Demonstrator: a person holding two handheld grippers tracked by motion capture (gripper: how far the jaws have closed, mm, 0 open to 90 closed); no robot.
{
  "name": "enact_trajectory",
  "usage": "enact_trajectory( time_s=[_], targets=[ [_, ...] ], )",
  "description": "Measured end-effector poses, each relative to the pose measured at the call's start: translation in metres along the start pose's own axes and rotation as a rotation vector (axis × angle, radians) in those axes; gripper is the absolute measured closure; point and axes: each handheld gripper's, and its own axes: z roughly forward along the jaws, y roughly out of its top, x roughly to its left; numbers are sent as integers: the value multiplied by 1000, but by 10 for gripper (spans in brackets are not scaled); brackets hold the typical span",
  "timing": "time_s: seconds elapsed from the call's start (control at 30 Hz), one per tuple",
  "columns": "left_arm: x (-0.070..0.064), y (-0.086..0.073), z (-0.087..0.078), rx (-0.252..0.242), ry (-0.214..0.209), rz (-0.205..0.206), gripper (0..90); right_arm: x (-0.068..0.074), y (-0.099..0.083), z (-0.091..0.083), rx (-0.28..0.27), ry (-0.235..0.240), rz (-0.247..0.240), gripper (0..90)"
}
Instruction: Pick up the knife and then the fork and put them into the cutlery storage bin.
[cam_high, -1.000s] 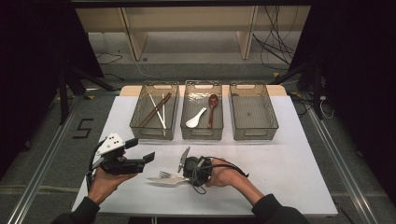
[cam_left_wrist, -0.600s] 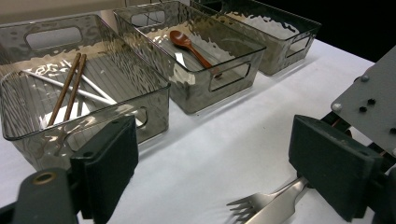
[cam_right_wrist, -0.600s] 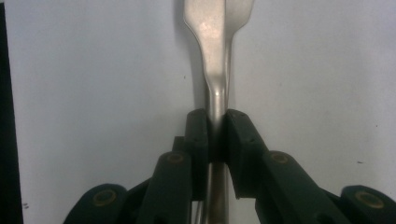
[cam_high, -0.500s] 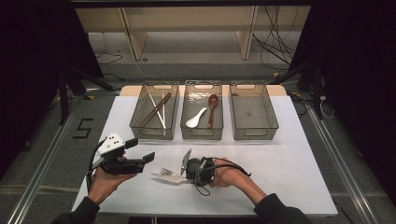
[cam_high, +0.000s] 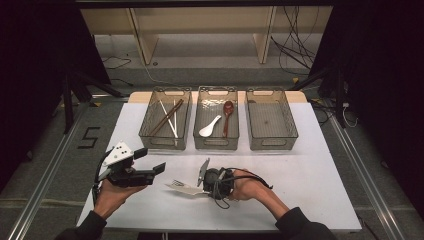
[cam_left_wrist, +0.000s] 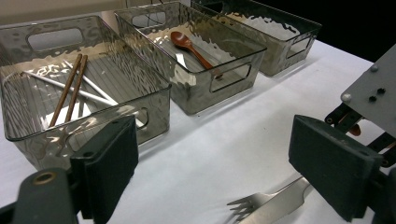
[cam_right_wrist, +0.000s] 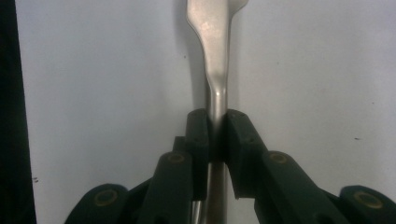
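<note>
My right fingers (cam_right_wrist: 212, 133) are closed tight on the neck of the fork (cam_right_wrist: 212, 37), one pad on each side of the metal with no gap left. A second ago the fork lay flat on the table (cam_high: 310, 170) in front of the middle bin; now its tines (cam_high: 176, 184) look lifted a little and it has slid slightly to the left, so I judge the pick-up is under way and the carry to a bin comes next.

My left fingers (cam_left_wrist: 112, 158) stand wide apart and hold nothing, and they have not moved; the left gripper (cam_high: 150, 170) hovers just left of the fork, which I see low between them (cam_left_wrist: 266, 205).

Counting outward from the fork: one fork, and three clear bins in a row behind it. The left bin (cam_high: 145, 131) has four sticks, two brown and two white. The middle bin (cam_high: 216, 143) has two spoons, one white (cam_high: 210, 127), one reddish brown (cam_high: 227, 112). The right bin (cam_high: 272, 142) looks empty, likely the fork's place.
</note>
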Motion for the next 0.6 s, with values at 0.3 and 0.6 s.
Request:
enact_trajectory(
  time_s=[0.3,0.6],
  targets=[
    [0,0,-1,-6,6,-2,155,-1,-4,-5,-25,-3,12,807],
    [1,1,-2,-20,13,-3,154,-9,-10,-20,-91,-17,82,808]
  ],
)
